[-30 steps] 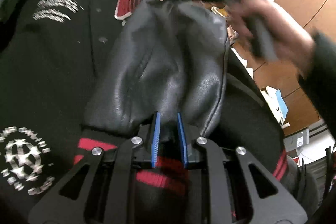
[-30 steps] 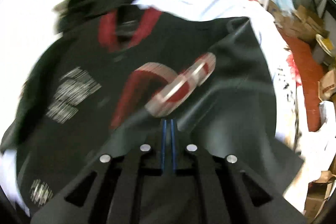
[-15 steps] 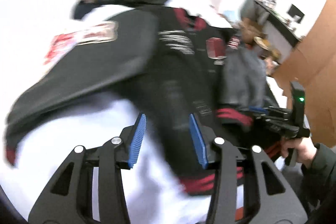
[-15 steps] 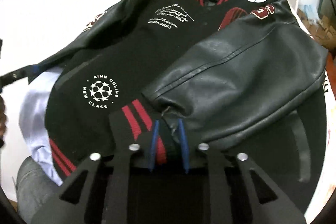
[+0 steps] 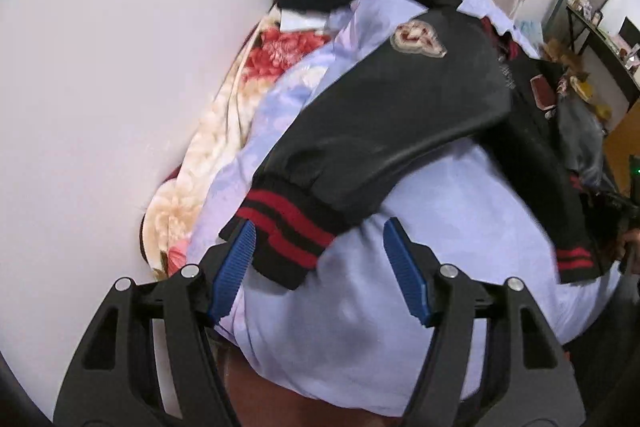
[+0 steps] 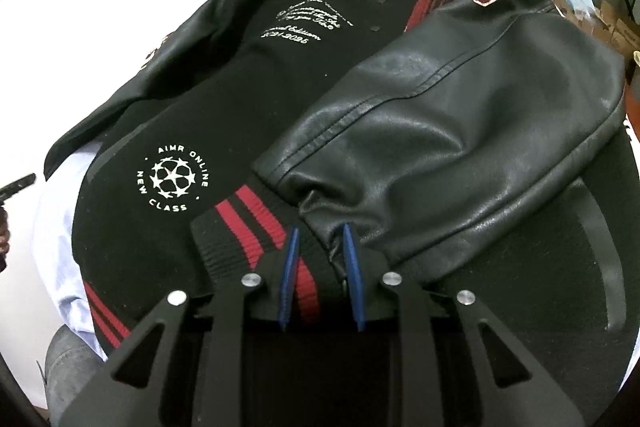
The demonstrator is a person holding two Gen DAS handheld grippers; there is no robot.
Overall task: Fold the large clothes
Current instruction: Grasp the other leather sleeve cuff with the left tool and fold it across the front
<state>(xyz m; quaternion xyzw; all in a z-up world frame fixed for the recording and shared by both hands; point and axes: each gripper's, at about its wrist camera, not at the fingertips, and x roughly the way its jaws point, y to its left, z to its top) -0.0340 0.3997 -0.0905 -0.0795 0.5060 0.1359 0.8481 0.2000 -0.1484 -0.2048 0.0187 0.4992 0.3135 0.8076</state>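
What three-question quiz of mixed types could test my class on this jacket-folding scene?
1. True or false: the left tongs are clamped shut on cloth.
2. Which part of the black varsity jacket with leather sleeves do the right tongs pinch? A collar, B red-striped knit sleeve cuff, C chest patch.
3. Fill in: the jacket lies on a pale ____ bedsheet.

Key: 1 false; 2 B; 3 blue.
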